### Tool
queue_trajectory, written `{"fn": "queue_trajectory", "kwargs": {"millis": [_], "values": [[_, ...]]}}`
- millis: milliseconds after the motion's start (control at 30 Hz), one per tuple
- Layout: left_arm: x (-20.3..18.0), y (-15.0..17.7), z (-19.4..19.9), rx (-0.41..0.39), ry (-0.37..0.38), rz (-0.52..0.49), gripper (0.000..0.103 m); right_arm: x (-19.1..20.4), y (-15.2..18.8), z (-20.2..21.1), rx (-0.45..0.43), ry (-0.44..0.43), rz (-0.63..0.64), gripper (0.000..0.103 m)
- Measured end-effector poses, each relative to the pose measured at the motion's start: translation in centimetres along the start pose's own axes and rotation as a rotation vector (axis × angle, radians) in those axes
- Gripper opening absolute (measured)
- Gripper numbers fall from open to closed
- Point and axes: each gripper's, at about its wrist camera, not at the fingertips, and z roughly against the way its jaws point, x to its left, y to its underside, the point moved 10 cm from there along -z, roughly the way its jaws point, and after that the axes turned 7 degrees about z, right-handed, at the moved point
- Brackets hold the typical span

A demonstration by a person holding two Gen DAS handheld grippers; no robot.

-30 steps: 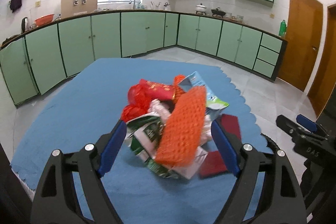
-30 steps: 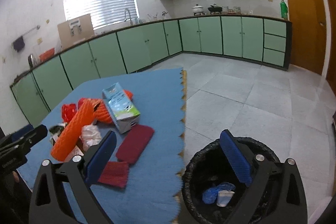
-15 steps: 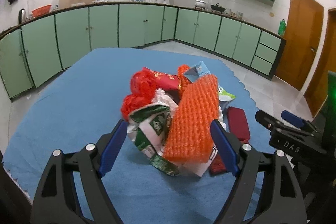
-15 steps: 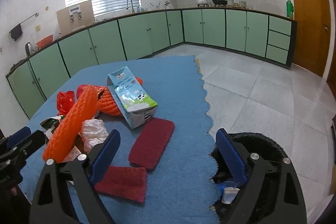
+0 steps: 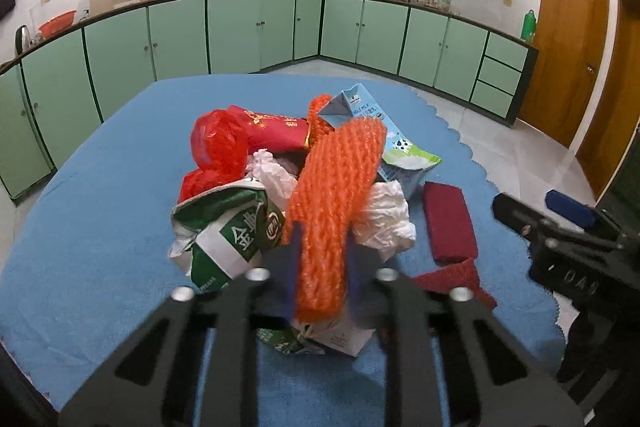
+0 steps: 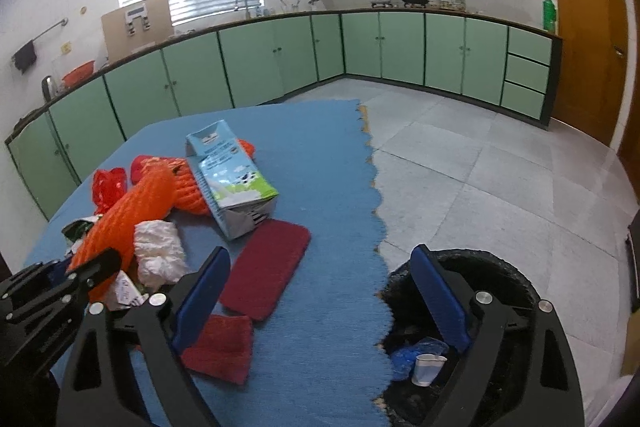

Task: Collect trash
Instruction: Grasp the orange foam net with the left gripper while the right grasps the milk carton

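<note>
Blue mat (image 5: pixel 100 227) on kitchen floor carries trash heap. Black bin (image 6: pixel 508 279) sits at mat edge, near my right gripper (image 6: pixel 320 303), jaws wide, holding nothing. My left gripper (image 5: pixel 320 259) jaws clamped on orange foam net (image 5: pixel 336 203) atop heap, beside milk carton (image 5: pixel 384 143).

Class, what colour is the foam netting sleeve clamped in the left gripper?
Bright orange. The foam netting sleeve shows best in the left wrist view, pinched in the left gripper.
</note>
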Motion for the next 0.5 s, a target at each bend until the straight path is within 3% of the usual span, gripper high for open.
{"fn": "queue_trajectory", "kwargs": {"millis": [267,500], "values": [[0.5,-3.1,2.2,-0.07,0.035,0.061,0.011,2.3,-2.9,-1.2,-0.03,-0.08,0.077,0.09],[1.2,-4.6,0.6,-0.066,-0.001,0.086,0.011,4.0,-4.7,-3.8,-0.018,-0.14,0.142,0.089]]}}
